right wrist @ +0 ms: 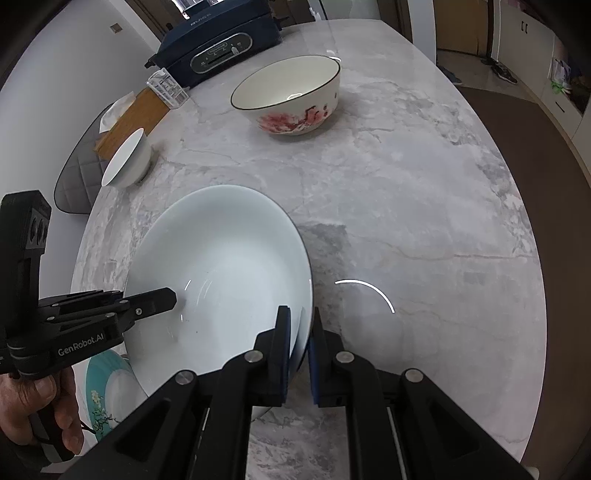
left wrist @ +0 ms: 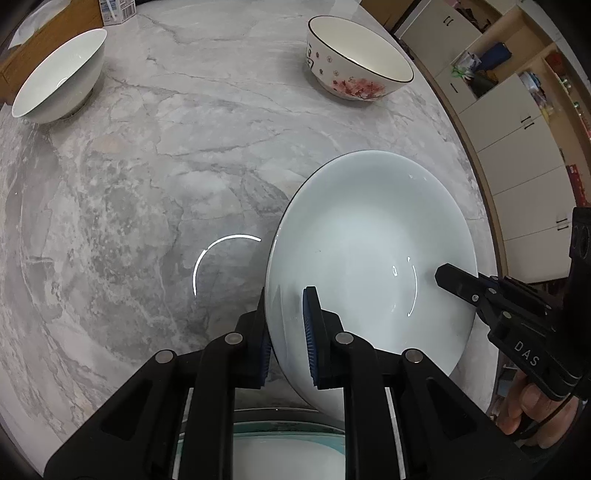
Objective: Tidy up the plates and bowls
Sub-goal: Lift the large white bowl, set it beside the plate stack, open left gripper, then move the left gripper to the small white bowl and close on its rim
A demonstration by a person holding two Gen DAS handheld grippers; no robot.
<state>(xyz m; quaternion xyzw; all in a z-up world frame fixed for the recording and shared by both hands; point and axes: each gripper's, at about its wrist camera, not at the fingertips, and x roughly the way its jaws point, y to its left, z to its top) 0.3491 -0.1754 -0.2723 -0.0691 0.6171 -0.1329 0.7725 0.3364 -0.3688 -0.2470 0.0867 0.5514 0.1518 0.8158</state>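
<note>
A large white bowl (left wrist: 369,240) is held tilted above the marble table, also in the right wrist view (right wrist: 221,251). My left gripper (left wrist: 286,332) is shut on its near-left rim. My right gripper (right wrist: 299,350) is shut on the opposite rim; it shows in the left wrist view (left wrist: 465,286). A teal-rimmed plate (right wrist: 107,384) lies under the bowl, also in the left wrist view (left wrist: 288,432). A flowered bowl (left wrist: 354,59) (right wrist: 291,96) stands at the far side. A small white bowl (left wrist: 59,77) (right wrist: 127,158) stands at the far left.
The marble table (left wrist: 147,166) (right wrist: 406,184) curves away at its edge. A wooden tissue box (right wrist: 133,114) and a dark appliance (right wrist: 221,48) stand at the far side. A carton (left wrist: 116,11) is at the far edge. Cabinets (left wrist: 517,147) stand beyond the table.
</note>
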